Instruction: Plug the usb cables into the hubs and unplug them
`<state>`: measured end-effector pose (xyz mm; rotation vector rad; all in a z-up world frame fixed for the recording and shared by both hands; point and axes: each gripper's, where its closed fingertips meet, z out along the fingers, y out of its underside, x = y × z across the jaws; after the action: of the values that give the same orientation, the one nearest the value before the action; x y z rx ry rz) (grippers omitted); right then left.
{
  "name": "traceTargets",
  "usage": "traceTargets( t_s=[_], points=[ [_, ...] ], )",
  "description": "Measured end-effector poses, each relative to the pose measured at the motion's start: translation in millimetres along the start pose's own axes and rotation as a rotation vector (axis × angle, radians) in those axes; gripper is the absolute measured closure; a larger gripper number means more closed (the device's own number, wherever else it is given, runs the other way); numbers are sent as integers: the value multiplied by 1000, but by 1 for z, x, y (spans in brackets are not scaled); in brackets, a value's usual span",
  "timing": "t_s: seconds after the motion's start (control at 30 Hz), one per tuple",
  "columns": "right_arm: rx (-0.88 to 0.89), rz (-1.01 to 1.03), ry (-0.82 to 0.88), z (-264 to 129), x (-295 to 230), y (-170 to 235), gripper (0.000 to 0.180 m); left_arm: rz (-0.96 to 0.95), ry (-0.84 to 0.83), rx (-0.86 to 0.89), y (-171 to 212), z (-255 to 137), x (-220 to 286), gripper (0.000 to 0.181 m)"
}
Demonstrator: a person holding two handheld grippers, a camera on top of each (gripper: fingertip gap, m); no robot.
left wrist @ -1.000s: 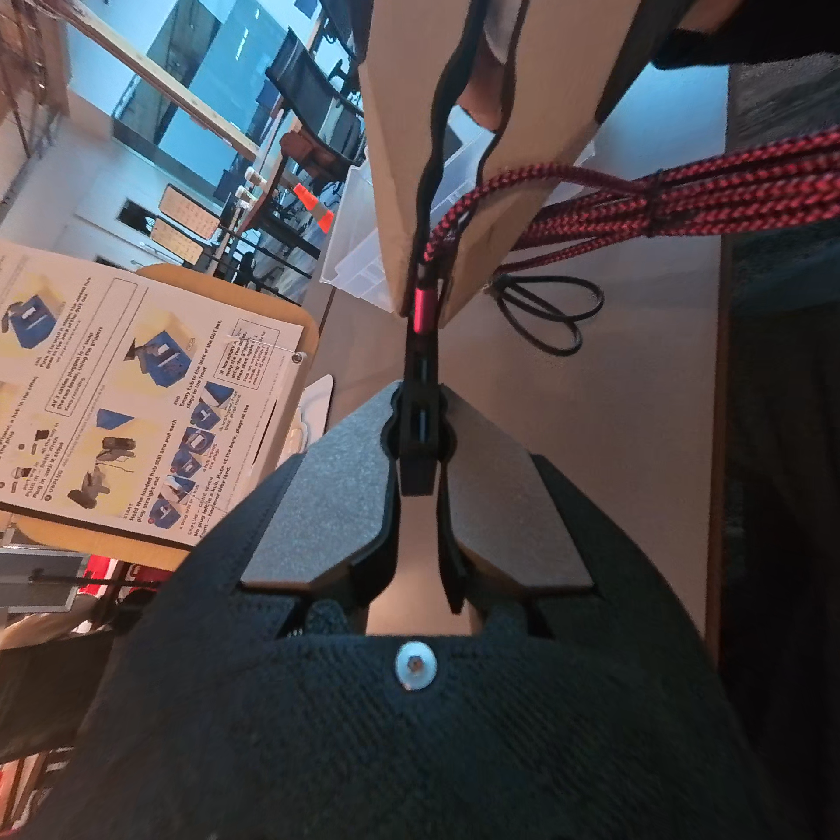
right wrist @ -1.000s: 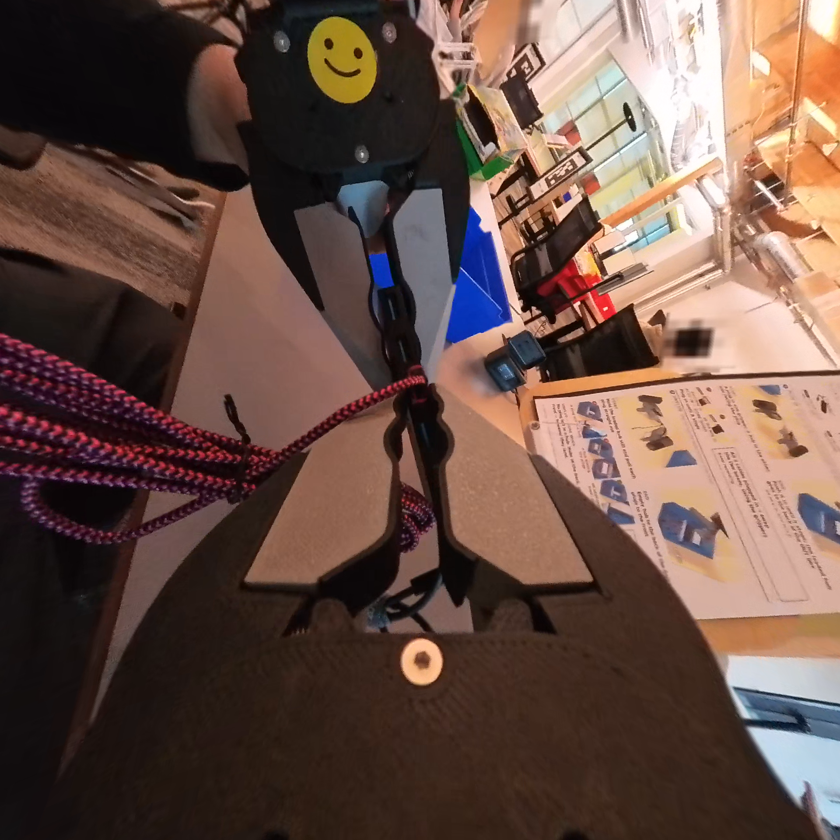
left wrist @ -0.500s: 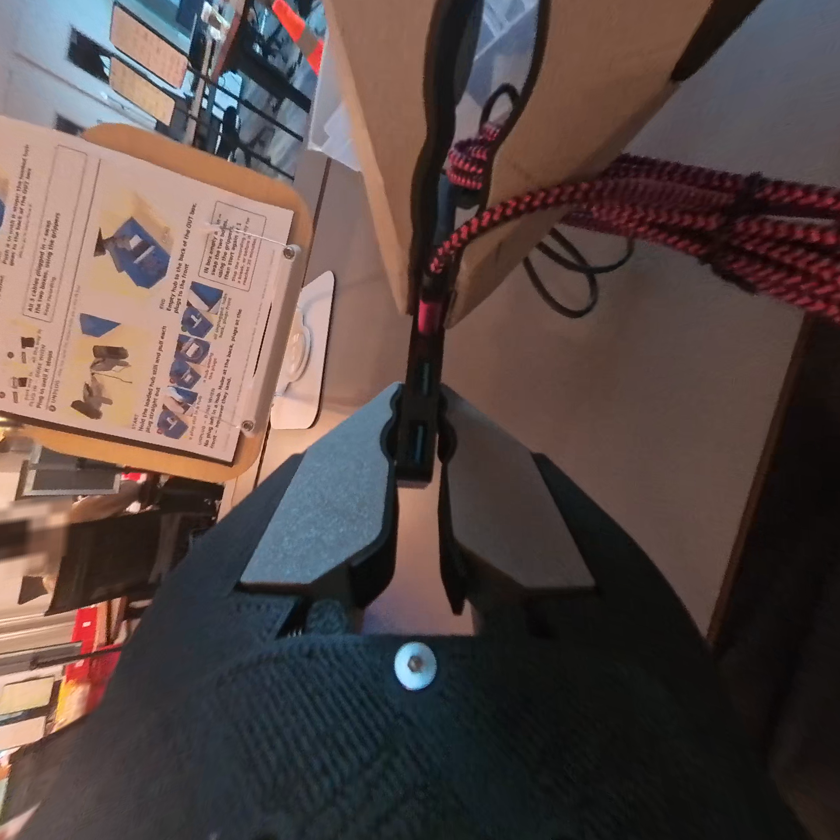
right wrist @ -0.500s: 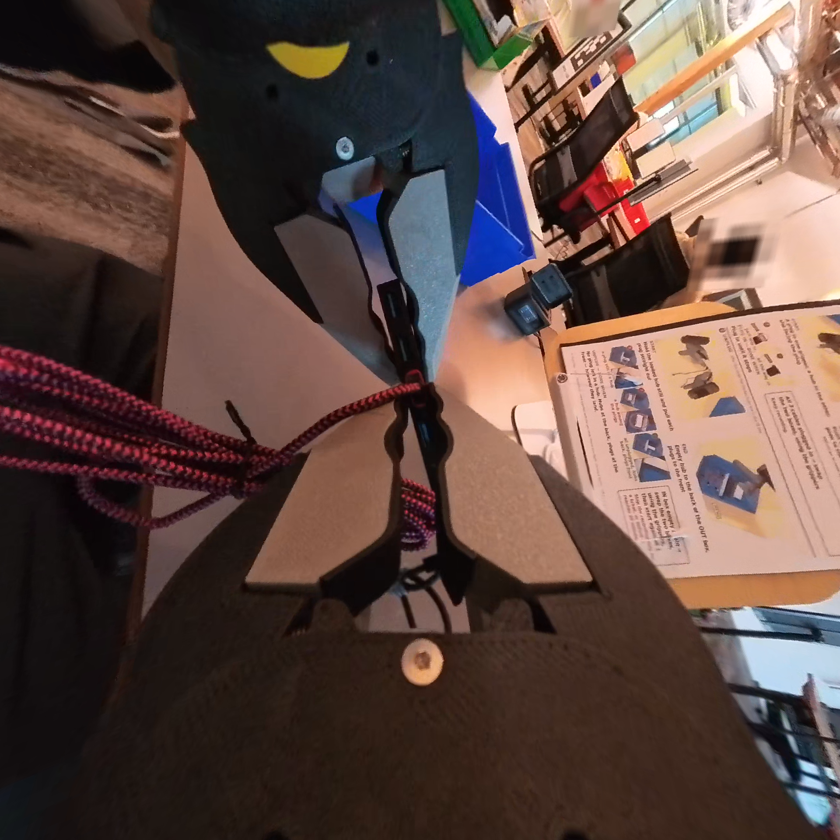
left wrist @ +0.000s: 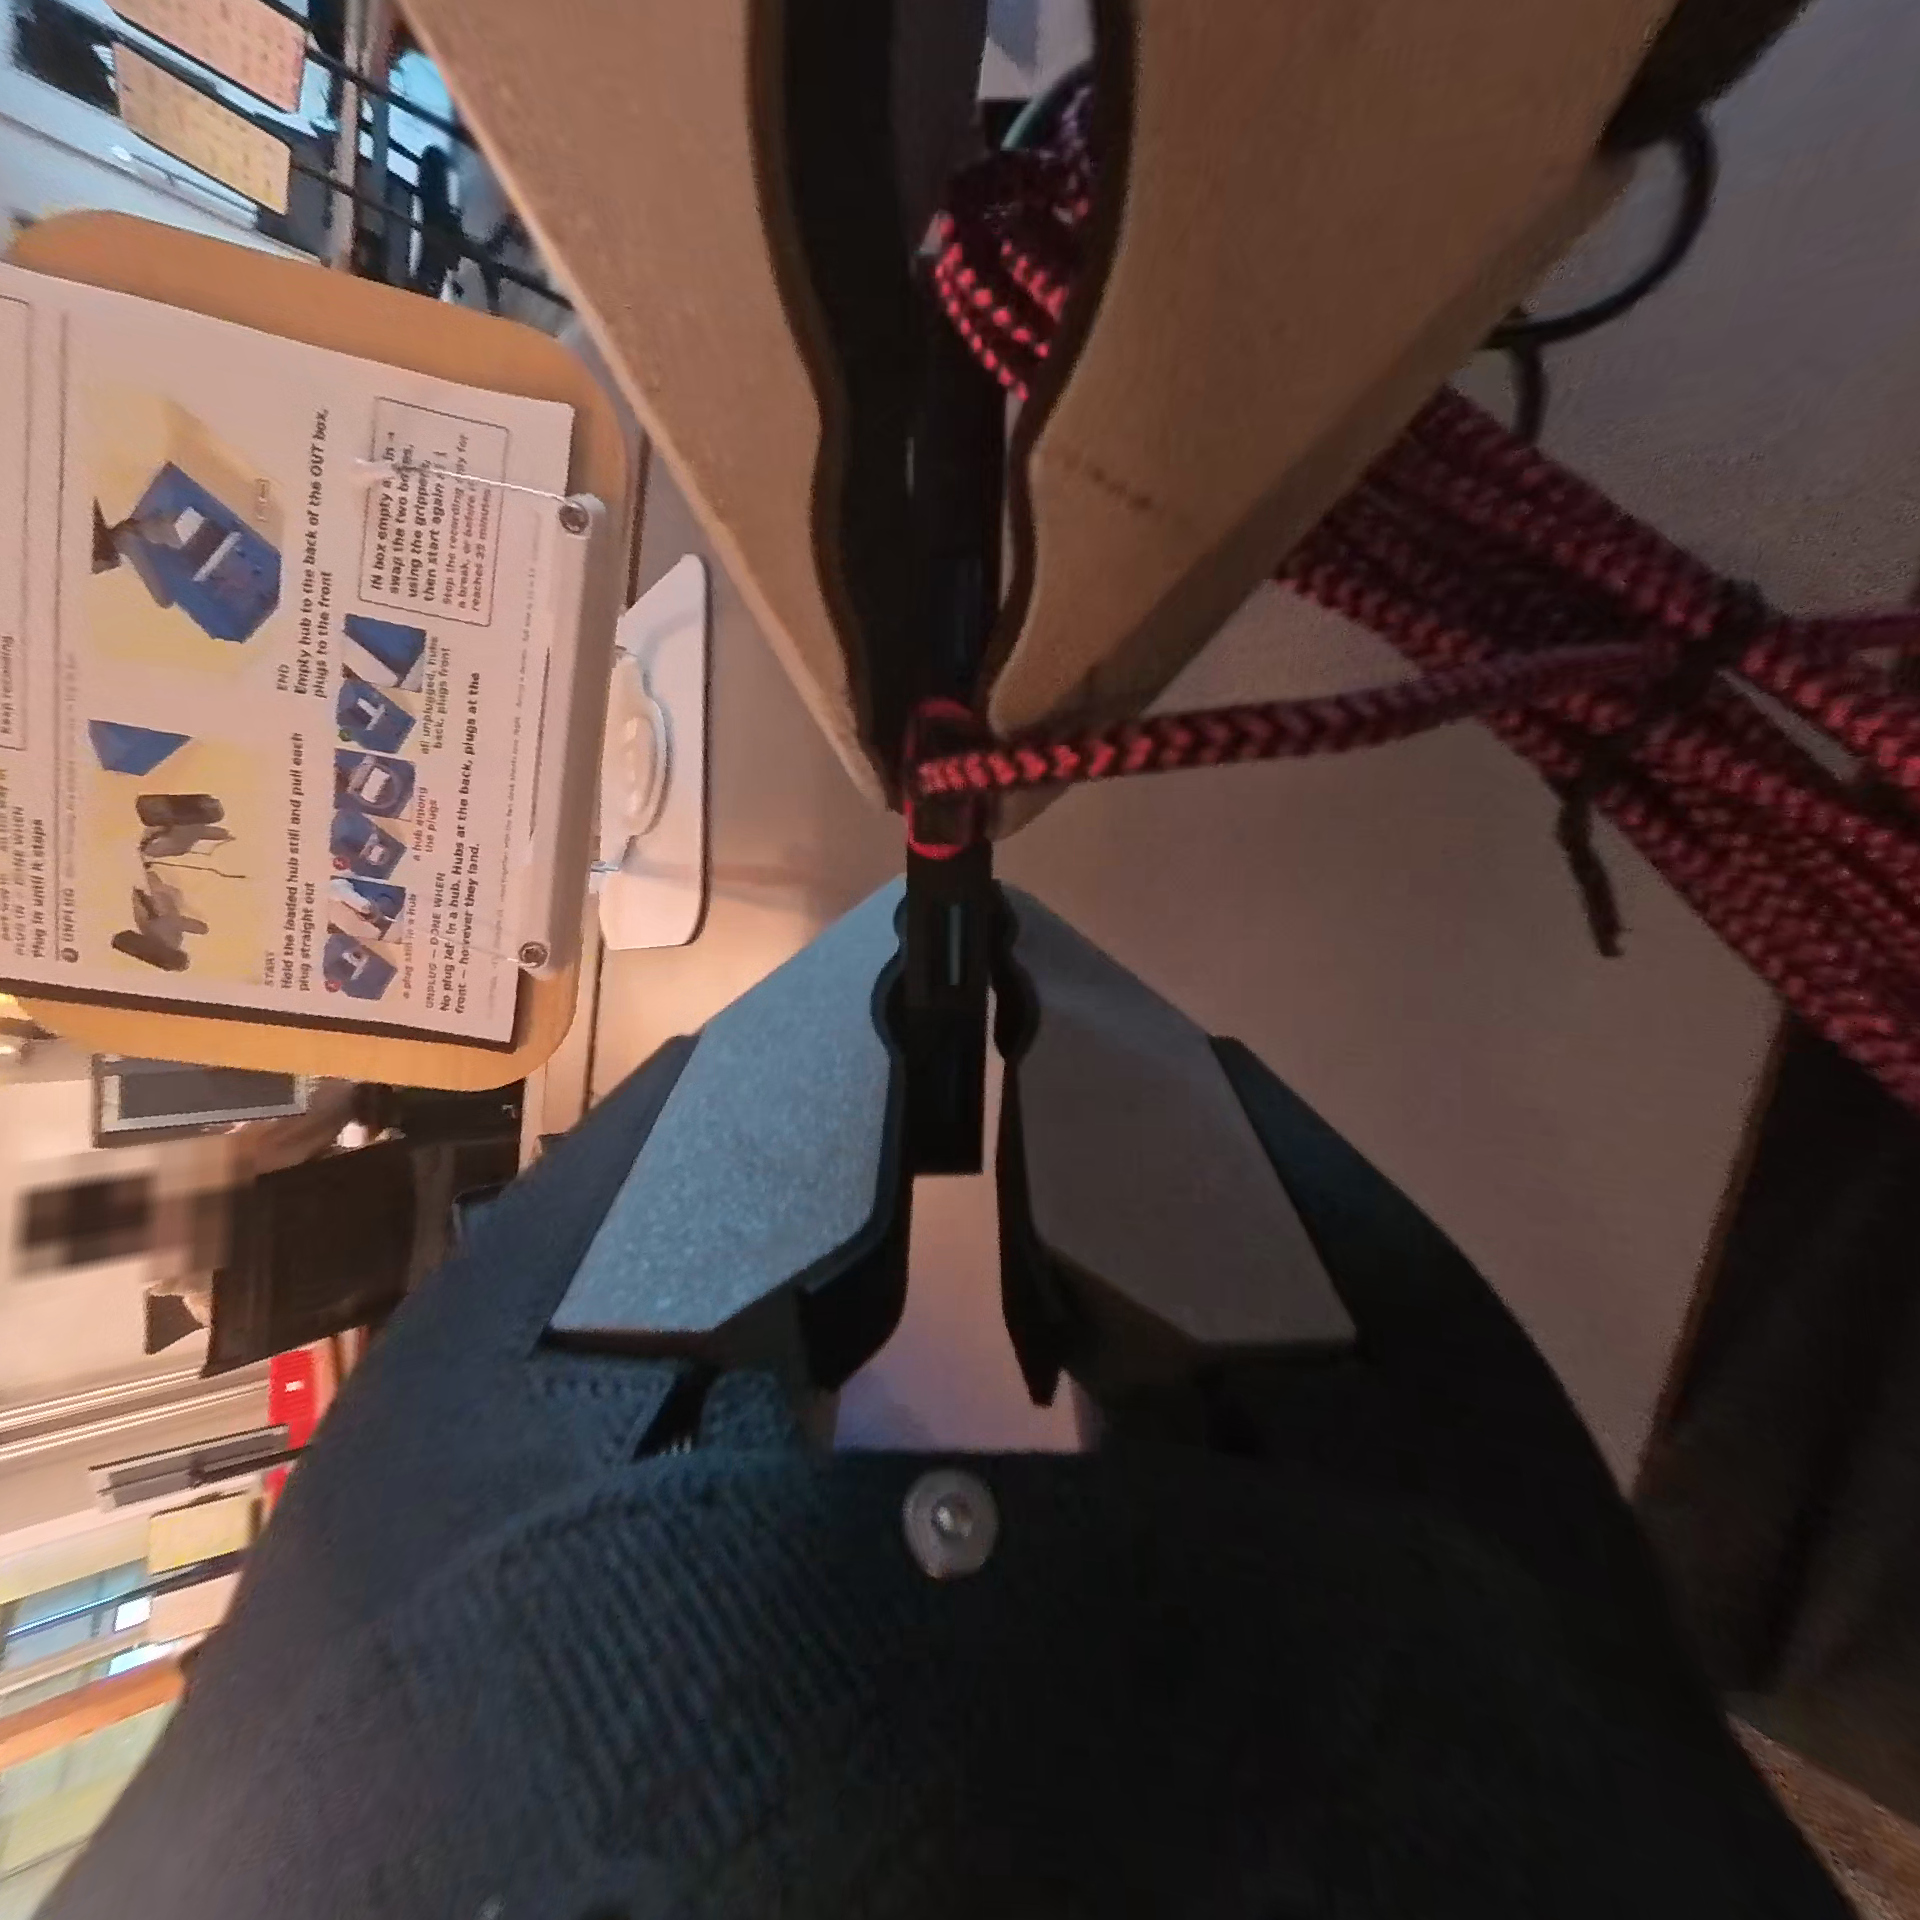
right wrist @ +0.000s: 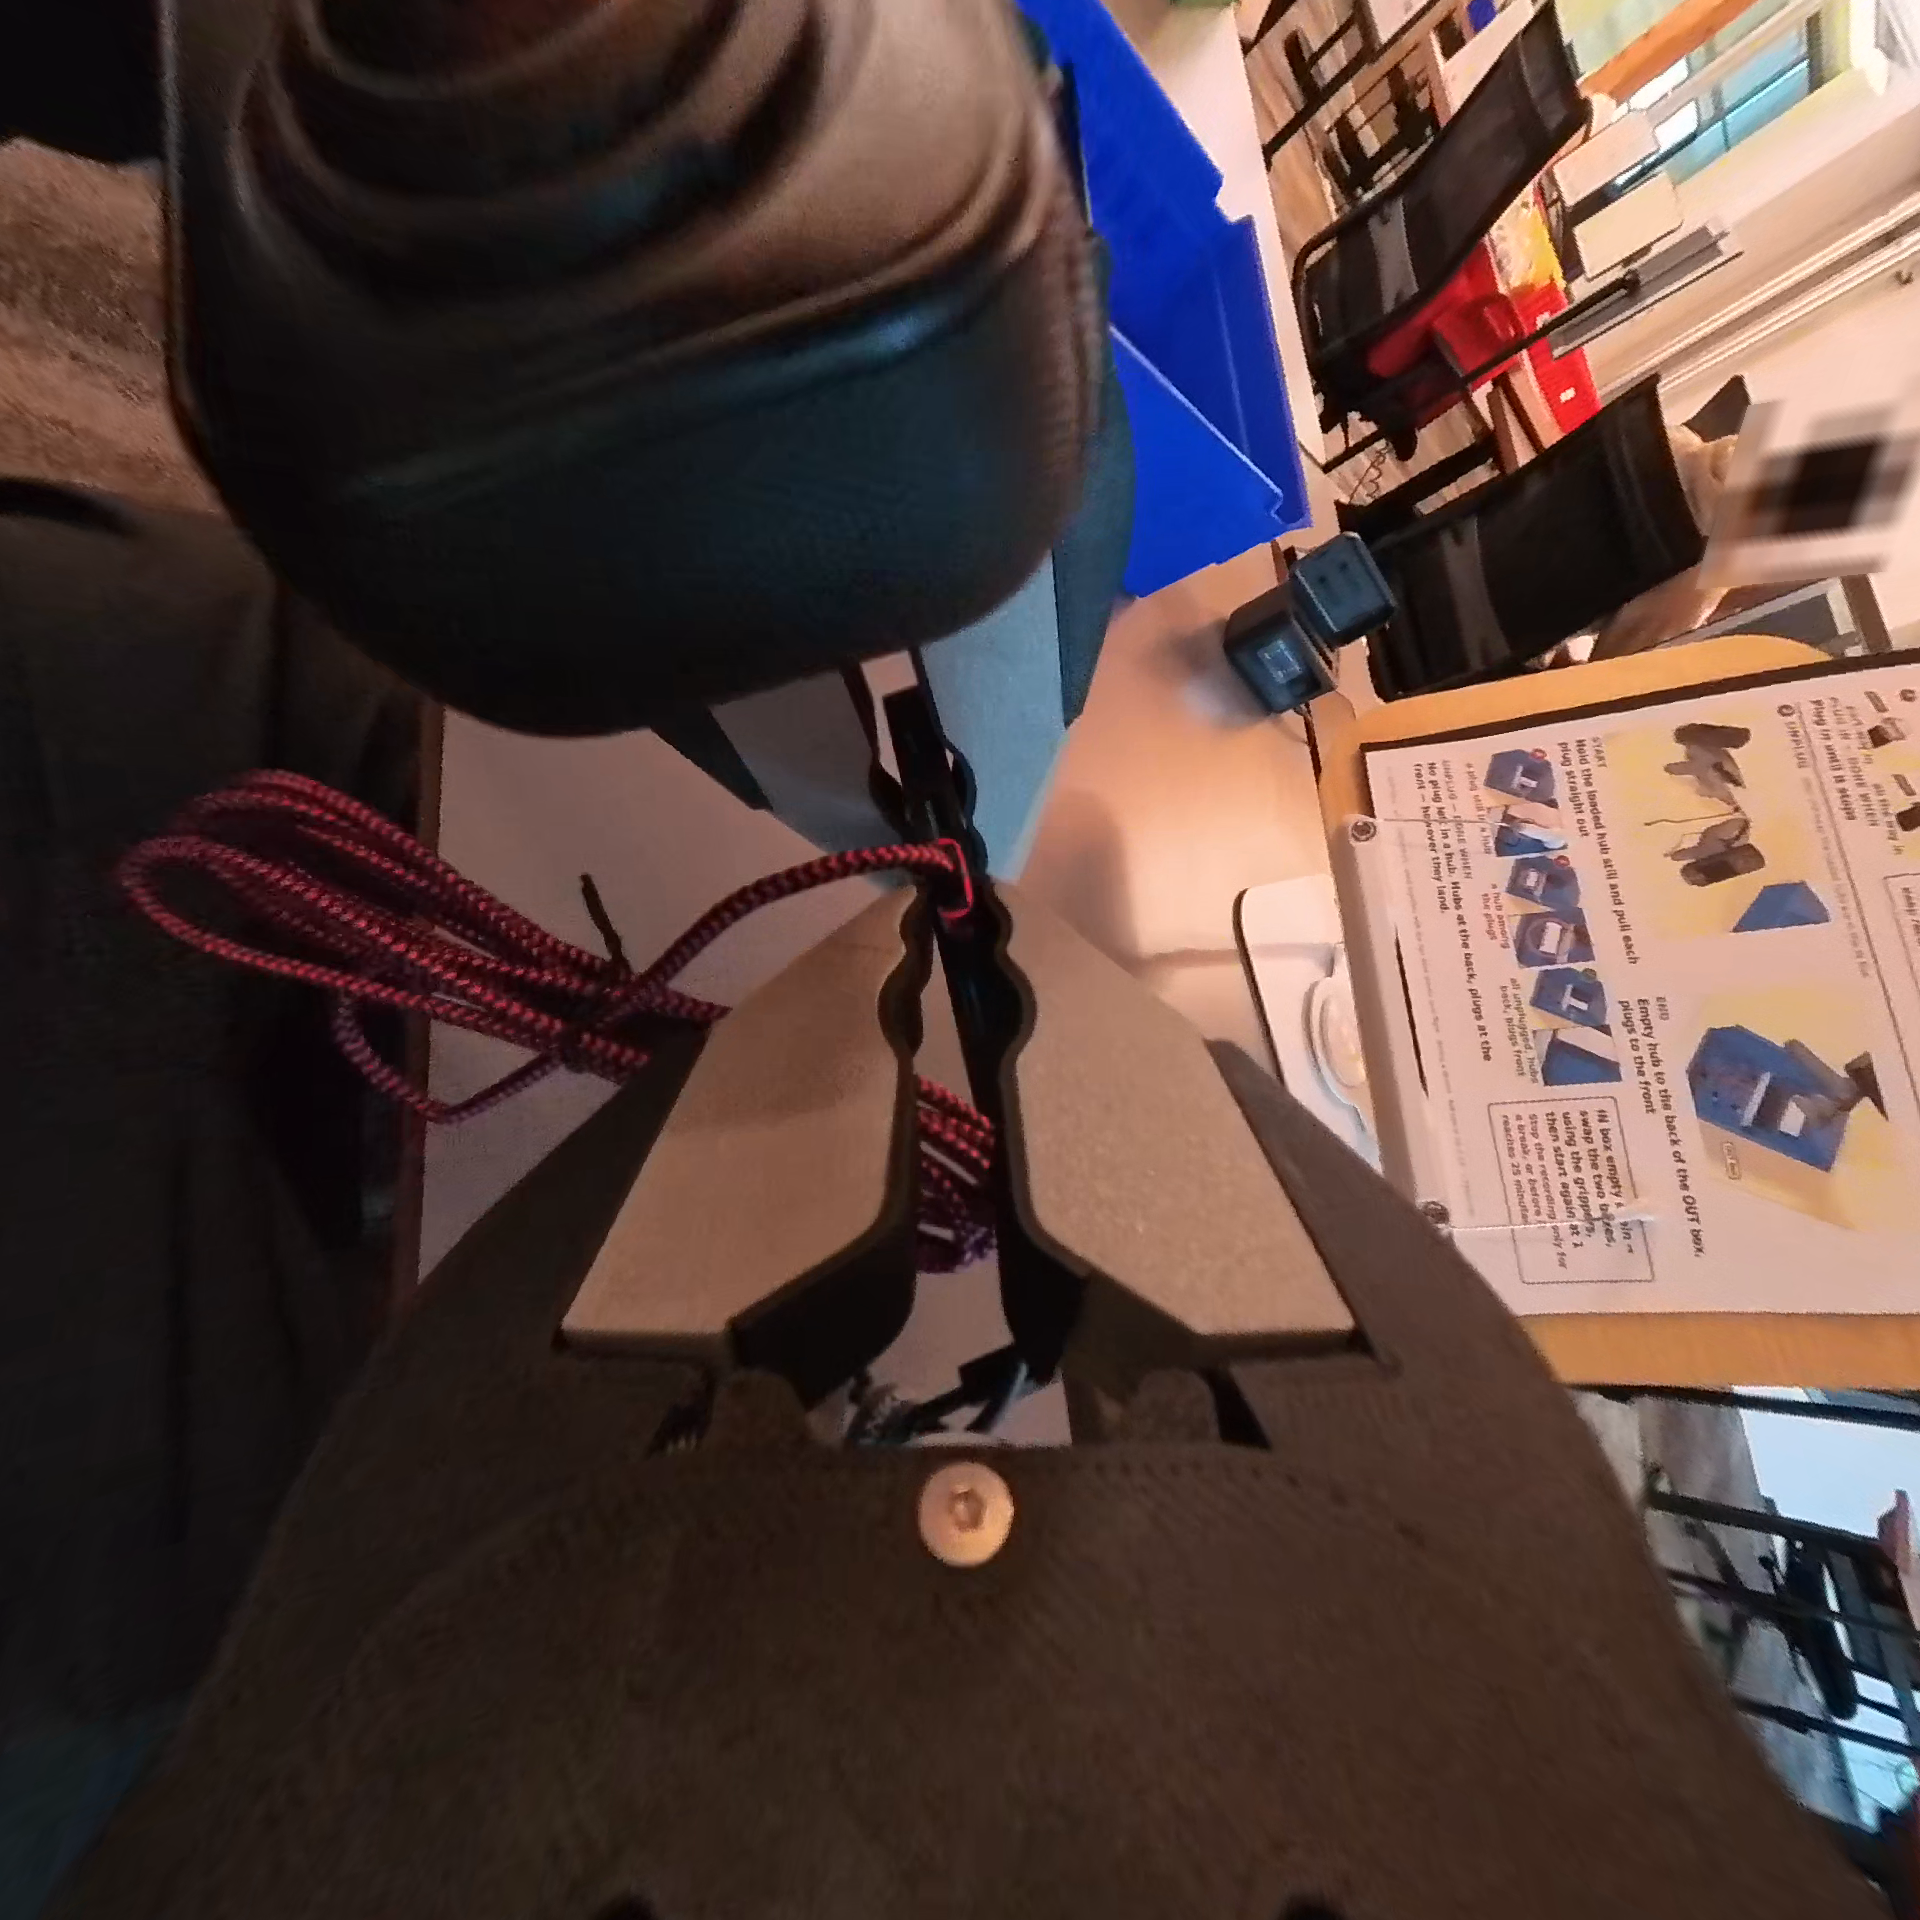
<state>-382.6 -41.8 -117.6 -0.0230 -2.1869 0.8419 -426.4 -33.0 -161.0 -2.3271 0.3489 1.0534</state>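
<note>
In the left wrist view my left gripper [left wrist: 943, 935] is shut on a thin black USB hub [left wrist: 943, 1049] held on edge. Straight ahead, the right gripper's tan fingers [left wrist: 1195, 499] pinch a black USB plug with a red collar [left wrist: 938, 795], which meets the hub's far end. Its red-black braided cable [left wrist: 1195, 743] runs right into a tied bundle [left wrist: 1683, 727]. In the right wrist view my right gripper [right wrist: 958, 961] is shut on that plug [right wrist: 954, 894]. The cable [right wrist: 790, 894] trails left, and the left gripper [right wrist: 623, 416] looms close above. The joint is hidden.
An instruction sheet on a wooden board [left wrist: 270, 665] stands past the table [left wrist: 1351, 1039], with a white holder [left wrist: 655, 748] beside it. Blue bins [right wrist: 1174, 312] and a black cube adapter [right wrist: 1309, 623] lie behind. A black cable loop [left wrist: 1621, 270] lies on the table. Some 6 cm of space lies between my two pairs of fingers.
The two grippers have come closer together, so less of the hub shows between them. The plug now sits right at my left fingertips. Both views have swung toward the instruction board.
</note>
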Motion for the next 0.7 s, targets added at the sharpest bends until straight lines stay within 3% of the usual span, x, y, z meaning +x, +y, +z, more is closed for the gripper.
traceTargets(
  t_s=[0.17, 0.3, 0.4, 0.57, 0.7],
  points=[
    [158, 115, -35, -8, 10, -6, 174, -19, -104, 85, -11, -1, -16, 173],
    [192, 96, -30, -8, 10, -5, 174, 16, -157, 46, -10, 0, -20, 173],
    [139, -77, 36, -6, 6, 0, 175, -25, -83, 64, -10, 4, -11, 174],
    [158, -81, 22, -16, 8, 0, 175, -105, 11, 128, -21, -2, -5, 174],
    [50, -180, 63, -12, 6, 10, 175, -97, 30, 92, -17, 4, 1, 174]
  ],
)
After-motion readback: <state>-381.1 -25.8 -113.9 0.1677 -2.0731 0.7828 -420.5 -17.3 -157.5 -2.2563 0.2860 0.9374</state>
